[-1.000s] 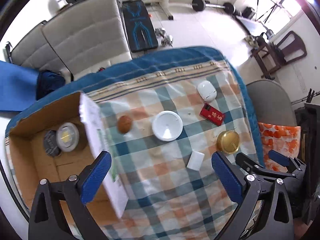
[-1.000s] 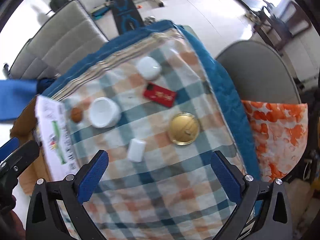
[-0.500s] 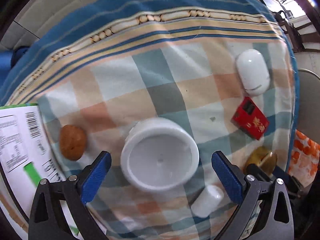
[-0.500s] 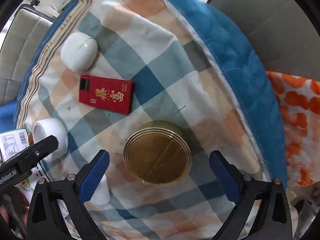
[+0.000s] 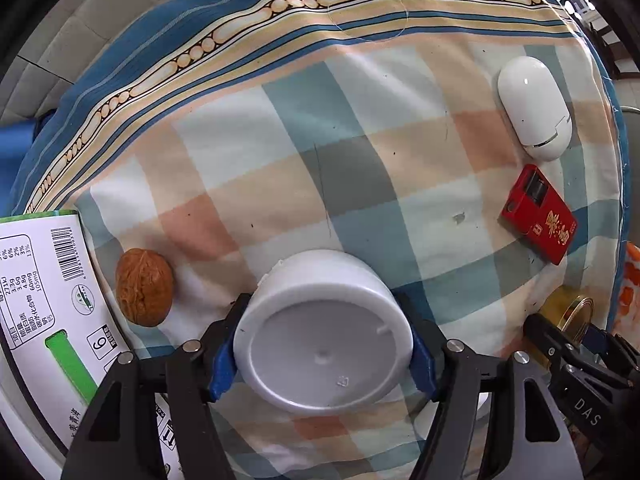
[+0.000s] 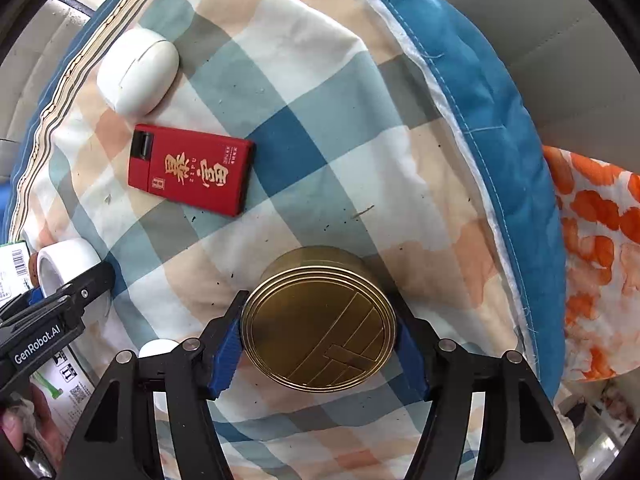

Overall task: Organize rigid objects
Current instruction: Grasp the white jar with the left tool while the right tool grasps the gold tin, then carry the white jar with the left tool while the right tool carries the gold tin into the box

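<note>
A white round tub point(image 5: 320, 360) stands bottom up on the checked cloth point(image 5: 360, 152). My left gripper point(image 5: 322, 320) points down over it, its jaws closing, and both blue pads point(image 5: 222, 364) touch the tub's sides. A gold round tin point(image 6: 320, 320) sits near the cloth's right edge. My right gripper point(image 6: 320, 332) straddles it, jaws closing, with the pads point(image 6: 226, 354) against the tin's rim. In the right wrist view the white tub point(image 6: 60, 264) and the left gripper show at the far left.
A walnut point(image 5: 144, 286) lies left of the tub, beside a printed carton flap point(image 5: 44, 300). A white oval case point(image 5: 534, 108) and a red box point(image 5: 540, 216) lie toward the far right. A small white case point(image 6: 158, 350) sits by the right gripper. An orange patterned cloth point(image 6: 592, 260) lies beyond the blue edge.
Both grippers have dropped toward the cloth. The left one's jaws have narrowed from wide open onto the white tub, and the right one's onto the gold tin.
</note>
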The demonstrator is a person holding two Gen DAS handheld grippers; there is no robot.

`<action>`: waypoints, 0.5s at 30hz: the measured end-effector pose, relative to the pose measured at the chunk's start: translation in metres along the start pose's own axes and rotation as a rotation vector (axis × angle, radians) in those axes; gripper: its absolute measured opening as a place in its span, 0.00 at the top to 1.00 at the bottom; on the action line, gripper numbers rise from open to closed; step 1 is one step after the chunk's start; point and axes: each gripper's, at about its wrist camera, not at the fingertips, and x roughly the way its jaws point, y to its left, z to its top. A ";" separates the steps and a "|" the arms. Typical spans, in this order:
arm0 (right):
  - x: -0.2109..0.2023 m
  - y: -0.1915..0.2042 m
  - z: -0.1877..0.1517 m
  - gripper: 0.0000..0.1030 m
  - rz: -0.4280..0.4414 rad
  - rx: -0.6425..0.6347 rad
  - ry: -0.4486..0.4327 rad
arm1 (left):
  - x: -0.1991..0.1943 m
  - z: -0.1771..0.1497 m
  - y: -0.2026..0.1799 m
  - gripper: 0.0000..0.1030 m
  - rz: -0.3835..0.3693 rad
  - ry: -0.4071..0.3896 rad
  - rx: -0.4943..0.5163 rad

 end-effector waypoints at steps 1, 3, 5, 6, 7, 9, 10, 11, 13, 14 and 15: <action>0.000 0.003 0.002 0.31 -0.010 -0.008 0.005 | 0.000 -0.001 -0.001 0.34 0.005 0.007 0.008; 0.002 0.007 0.003 0.29 -0.023 -0.024 0.010 | 0.000 0.000 -0.004 0.33 0.002 0.021 0.010; 0.005 0.009 -0.001 0.29 -0.029 -0.029 0.007 | 0.003 0.000 -0.007 0.29 -0.004 0.034 0.013; 0.005 0.011 -0.001 0.29 -0.034 -0.034 0.008 | 0.006 0.003 -0.011 0.29 -0.005 0.037 0.016; 0.007 0.012 -0.003 0.29 -0.036 -0.034 0.009 | 0.006 0.001 -0.012 0.28 -0.005 0.041 0.019; 0.009 0.014 -0.005 0.29 -0.039 -0.036 0.009 | 0.007 -0.004 -0.014 0.28 -0.006 0.035 0.018; 0.010 0.016 -0.005 0.29 -0.043 -0.041 0.009 | 0.008 -0.004 -0.016 0.28 -0.003 0.034 0.019; 0.012 0.018 -0.006 0.29 -0.047 -0.045 0.011 | 0.009 -0.008 -0.015 0.30 0.000 0.031 0.020; 0.016 0.023 -0.011 0.31 -0.056 -0.052 0.015 | 0.008 -0.013 -0.019 0.36 0.008 0.020 0.021; 0.016 0.025 -0.012 0.35 -0.060 -0.054 0.018 | 0.002 -0.009 -0.016 0.36 0.007 0.016 0.022; 0.016 0.026 -0.012 0.35 -0.060 -0.060 0.026 | -0.001 -0.006 -0.007 0.36 0.004 0.012 0.021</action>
